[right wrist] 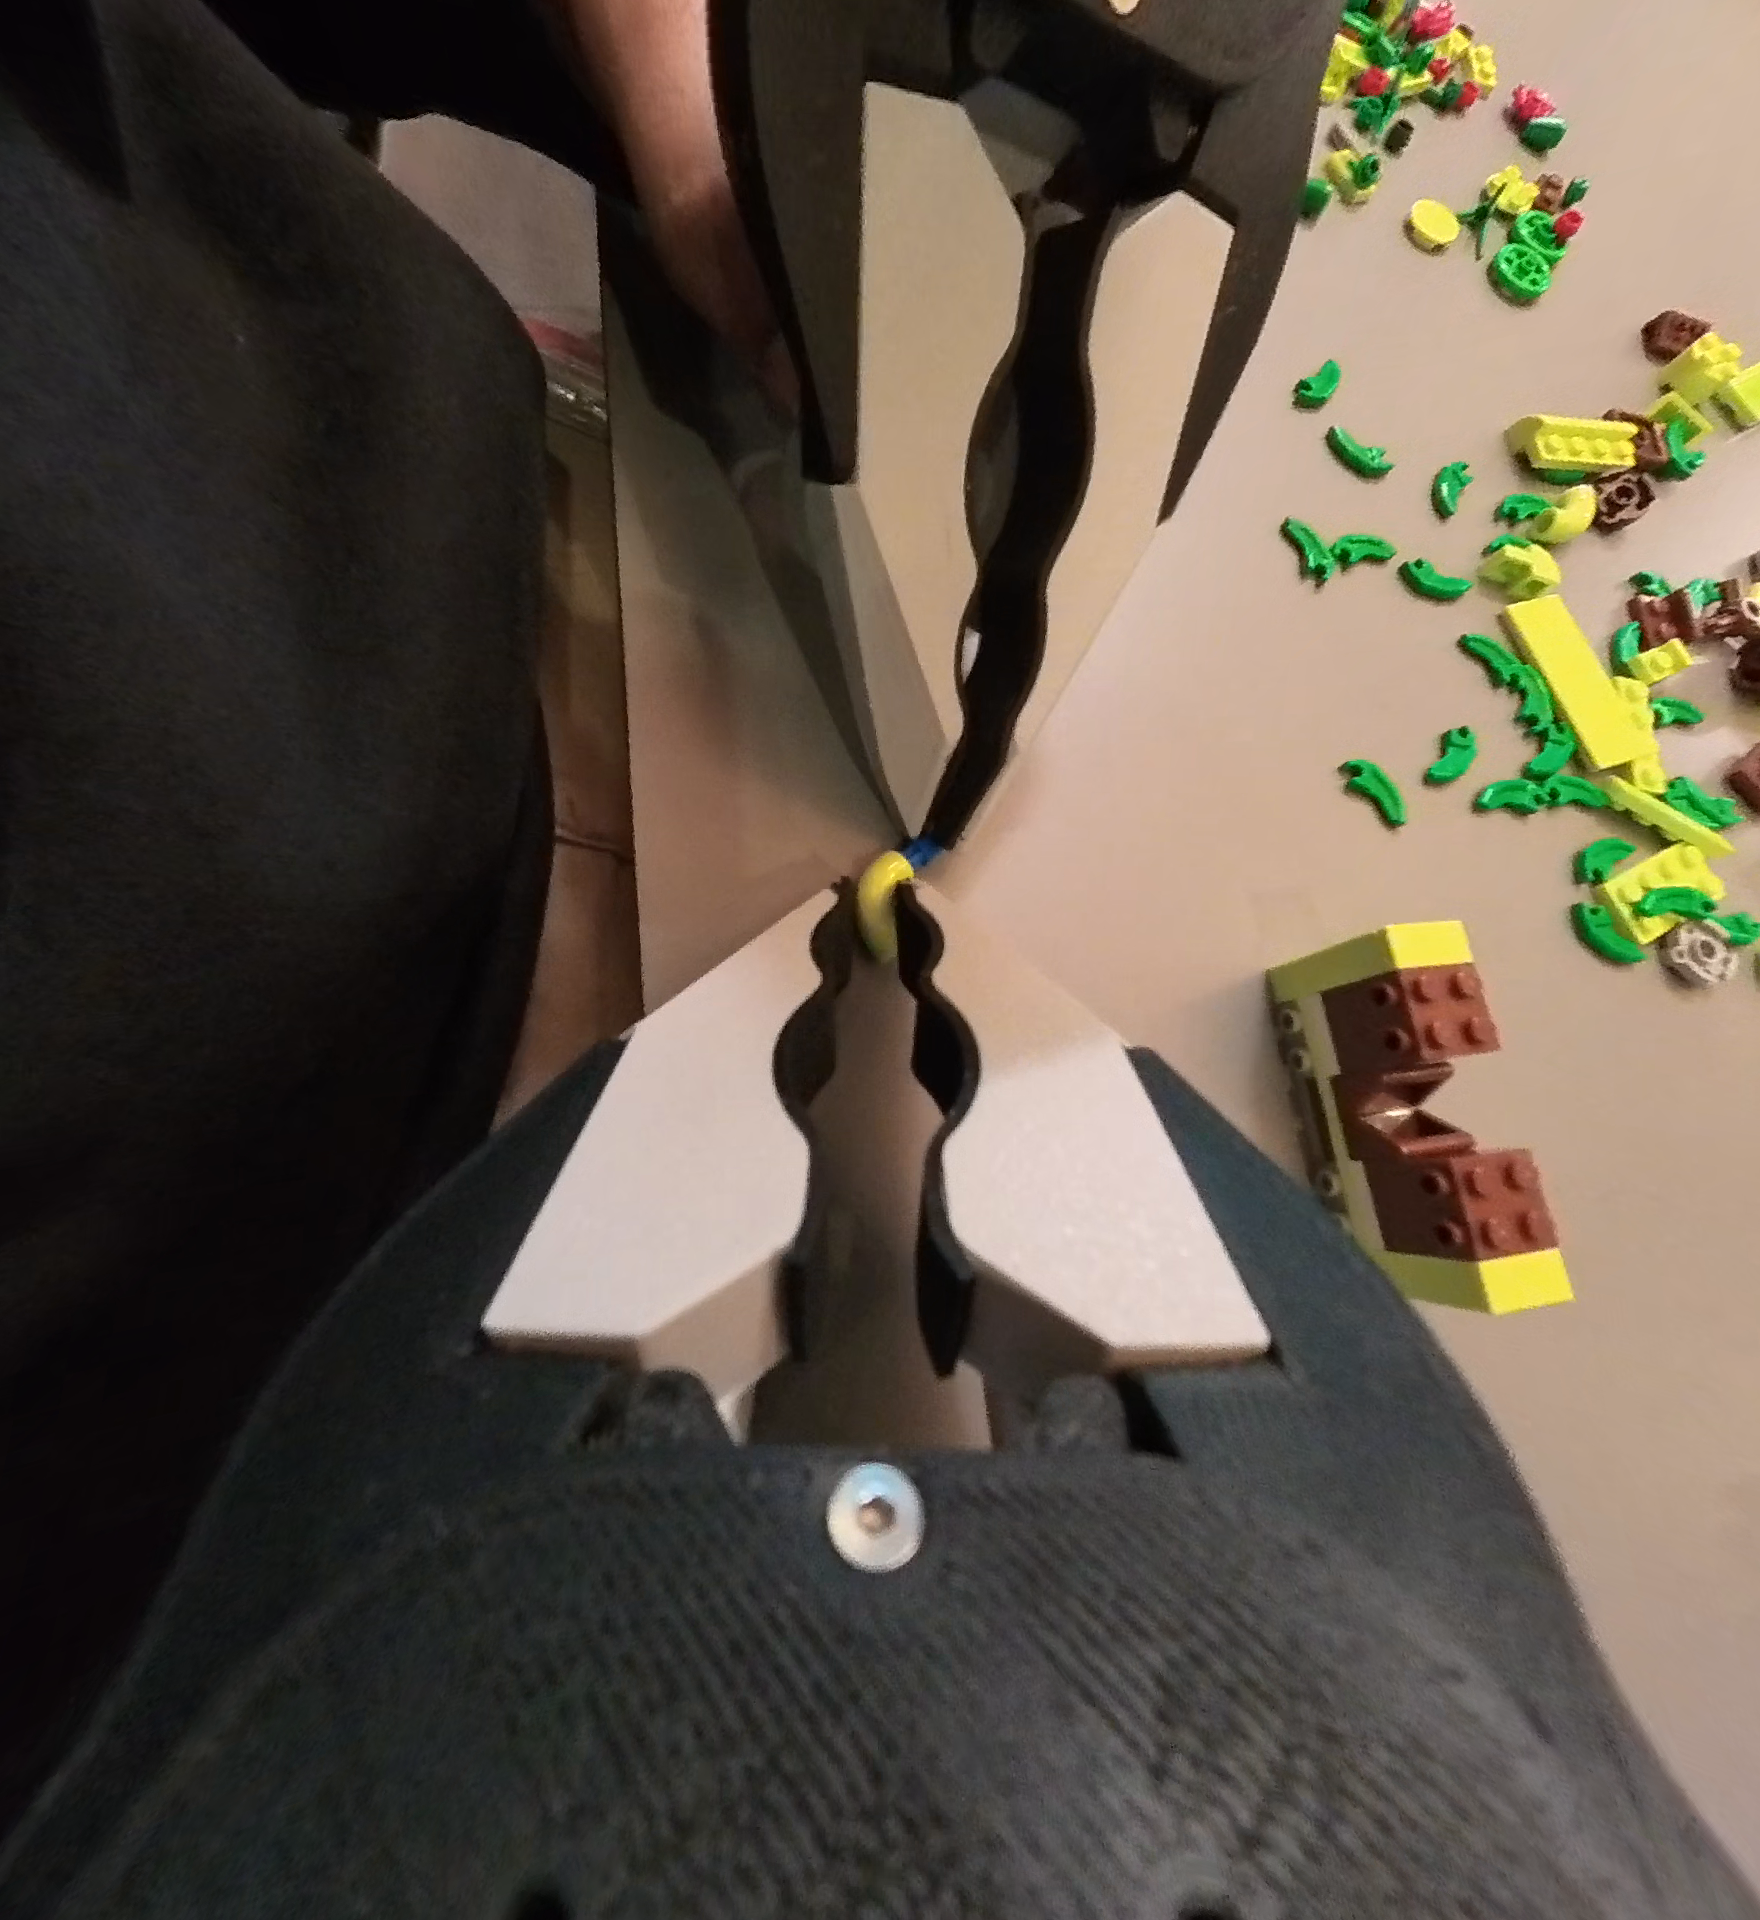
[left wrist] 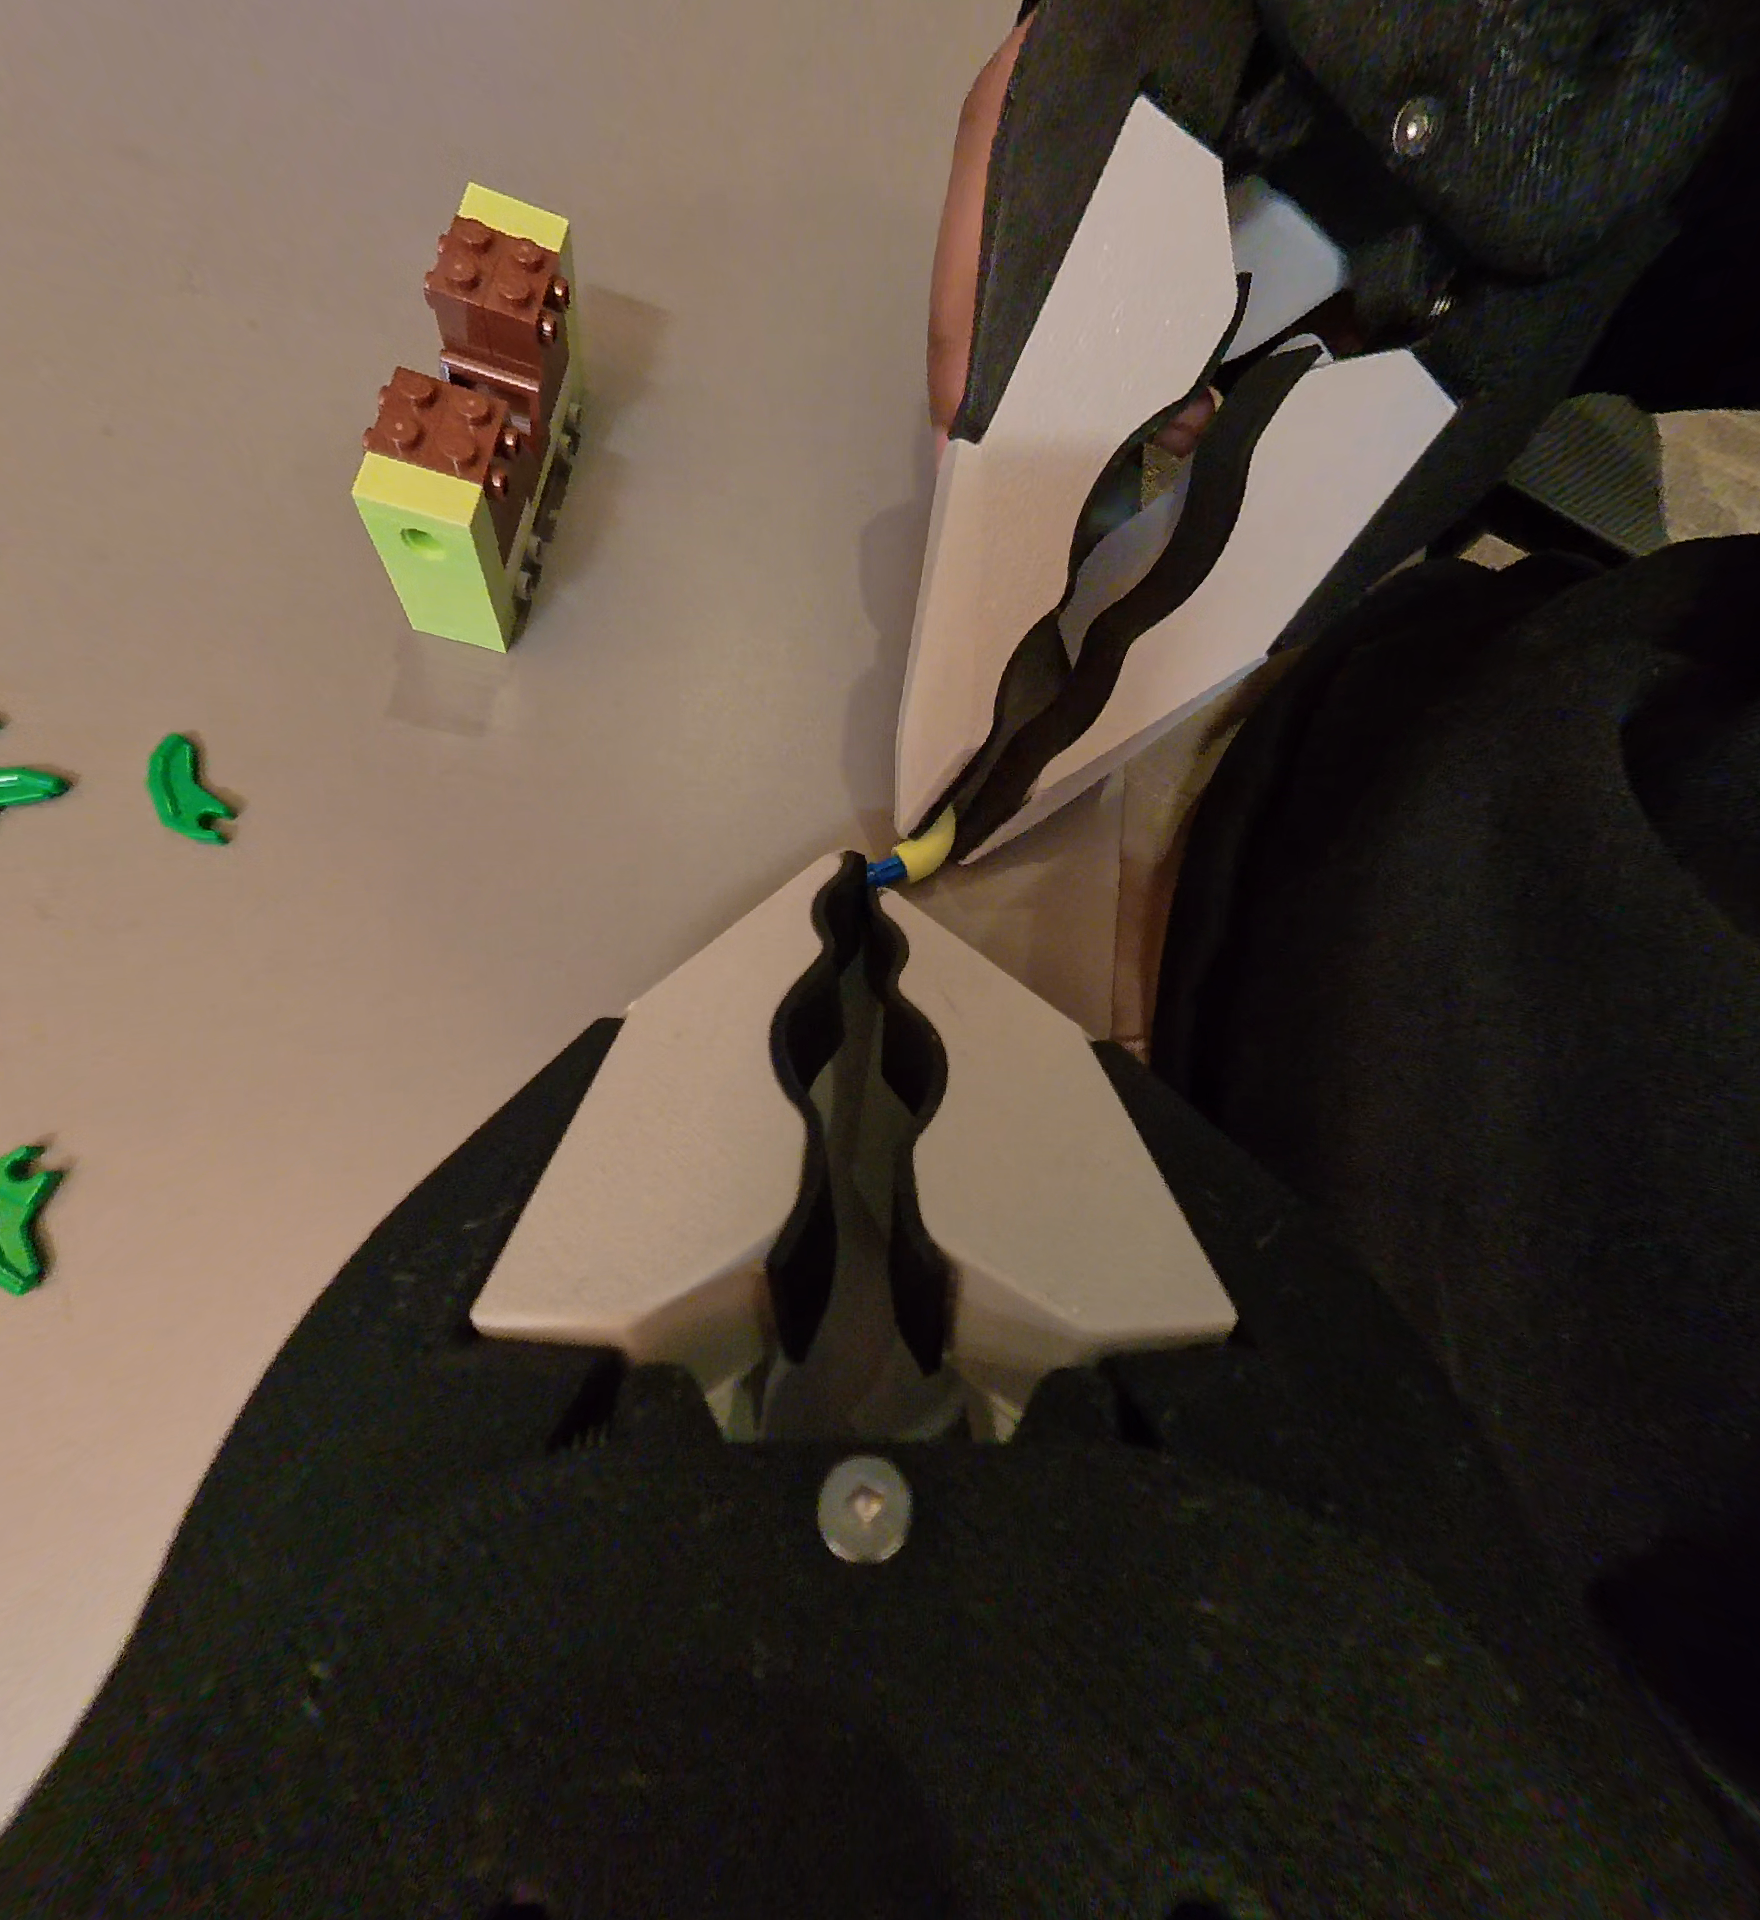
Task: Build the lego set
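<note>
Both tongs meet tip to tip at the centre of each frame. From where I sit, the left gripper (left wrist: 860, 883) is pinched shut on a tiny blue peg (left wrist: 884, 873), and the right gripper (right wrist: 876, 914) is clamped on a small curved yellow piece (right wrist: 876, 902). In the left wrist view the right gripper (left wrist: 943, 831) comes down from the upper right, the yellow piece (left wrist: 926, 837) poking out of its tips and touching the peg. In the right wrist view the left gripper (right wrist: 933, 831) drops from the top centre, the blue peg (right wrist: 923, 847) just above the yellow curve.

What matters, I judge, is alignment: the peg's long axis runs along the line between the two sets of tips, so I'd push them straight together, without twisting.

The half-built block (left wrist: 471, 416), brown on lime, stands on the table (left wrist: 180, 208) in the upper left, well apart from both tongs; neither is clearly nearer. Loose green leaves (left wrist: 185, 790) lie at the left edge, and a heap of spare pieces (right wrist: 1634, 644) fills the right side of the right wrist view.
</note>
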The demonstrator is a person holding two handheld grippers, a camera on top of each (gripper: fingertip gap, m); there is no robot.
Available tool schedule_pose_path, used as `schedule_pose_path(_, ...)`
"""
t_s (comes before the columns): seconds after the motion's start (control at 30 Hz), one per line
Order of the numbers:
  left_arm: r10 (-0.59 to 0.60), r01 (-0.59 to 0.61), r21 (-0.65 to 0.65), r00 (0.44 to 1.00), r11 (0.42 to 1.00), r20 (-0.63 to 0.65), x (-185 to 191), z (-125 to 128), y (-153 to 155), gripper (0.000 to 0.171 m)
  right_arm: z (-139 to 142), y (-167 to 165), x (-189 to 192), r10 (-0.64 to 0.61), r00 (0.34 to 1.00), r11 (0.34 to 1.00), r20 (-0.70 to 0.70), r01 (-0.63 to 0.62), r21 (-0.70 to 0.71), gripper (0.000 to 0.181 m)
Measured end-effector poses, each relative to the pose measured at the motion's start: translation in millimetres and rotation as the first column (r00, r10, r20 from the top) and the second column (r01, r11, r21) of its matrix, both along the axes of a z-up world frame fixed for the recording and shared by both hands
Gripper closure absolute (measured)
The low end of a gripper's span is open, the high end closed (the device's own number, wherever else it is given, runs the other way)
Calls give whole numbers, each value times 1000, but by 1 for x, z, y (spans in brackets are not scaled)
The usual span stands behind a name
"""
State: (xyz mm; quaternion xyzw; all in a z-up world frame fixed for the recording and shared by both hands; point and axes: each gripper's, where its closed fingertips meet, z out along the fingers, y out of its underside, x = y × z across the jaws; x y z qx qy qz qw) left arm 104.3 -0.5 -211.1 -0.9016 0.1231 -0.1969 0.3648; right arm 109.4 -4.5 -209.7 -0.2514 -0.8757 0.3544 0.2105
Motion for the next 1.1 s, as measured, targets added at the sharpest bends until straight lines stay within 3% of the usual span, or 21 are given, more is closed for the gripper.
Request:
schedule_pose_path(0.33,0,0,2,1000,1000,14,0,1,0,171,0,0,-1,15,999,999,35,-13,-48,176)
schedule_pose_path(0.53,50,-54,35,993,998,110,-10,11,-2,158,0,0,-1,12,999,998,34,-10,-56,176)
schedule_pose_path(0.73,28,-28,-14,1000,1000,12,-6,-1,-5,164,0,0,-2,-3,1000,999,19,4,-44,176)
schedule_pose_path(1.1,18,-18,-16,1000,1000,8,-3,-2,-4,169,0,0,-2,-6,999,998,35,8,-56,176)
